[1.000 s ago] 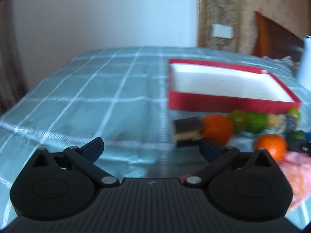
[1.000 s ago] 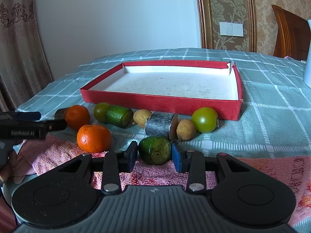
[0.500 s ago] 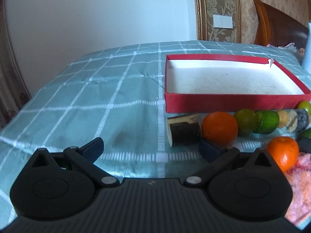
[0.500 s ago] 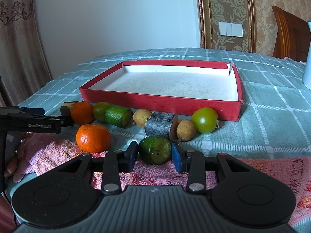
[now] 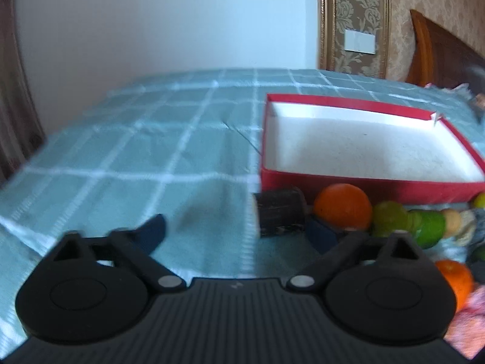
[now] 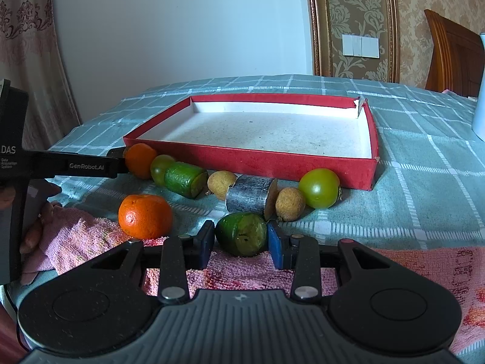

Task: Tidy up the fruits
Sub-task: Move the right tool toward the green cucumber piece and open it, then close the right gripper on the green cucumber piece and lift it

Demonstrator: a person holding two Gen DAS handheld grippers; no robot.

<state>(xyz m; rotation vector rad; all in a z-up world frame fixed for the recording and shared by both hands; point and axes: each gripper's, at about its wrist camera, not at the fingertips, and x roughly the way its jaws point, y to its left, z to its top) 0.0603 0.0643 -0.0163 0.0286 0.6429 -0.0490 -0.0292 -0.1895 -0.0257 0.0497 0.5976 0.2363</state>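
My right gripper (image 6: 241, 244) is shut on a dark green cut fruit (image 6: 242, 233) that rests at the edge of a pink towel (image 6: 75, 236). Behind it lie an orange (image 6: 145, 217), a grey cylinder piece (image 6: 251, 195), two brown round fruits and a green tomato (image 6: 319, 188). In front of the red box (image 6: 257, 160) is a second orange (image 6: 141, 163). My left gripper (image 5: 238, 232) has its jaws closing. A dark cylinder piece (image 5: 279, 210) stands between them near the right finger, and neither pad touches it. The orange (image 5: 342, 207) lies just right of that finger.
The red box (image 5: 363, 182) has a white, empty floor. A teal checked cloth (image 5: 151, 157) covers the table. A white container (image 6: 480, 106) stands at the far right, a wooden chair (image 6: 454, 54) behind it. A hand (image 6: 30, 233) grips the left tool's handle.
My left gripper has moved in toward the dark cylinder piece and the orange by the box, and its jaws have narrowed. The right gripper and its green fruit have stayed put.
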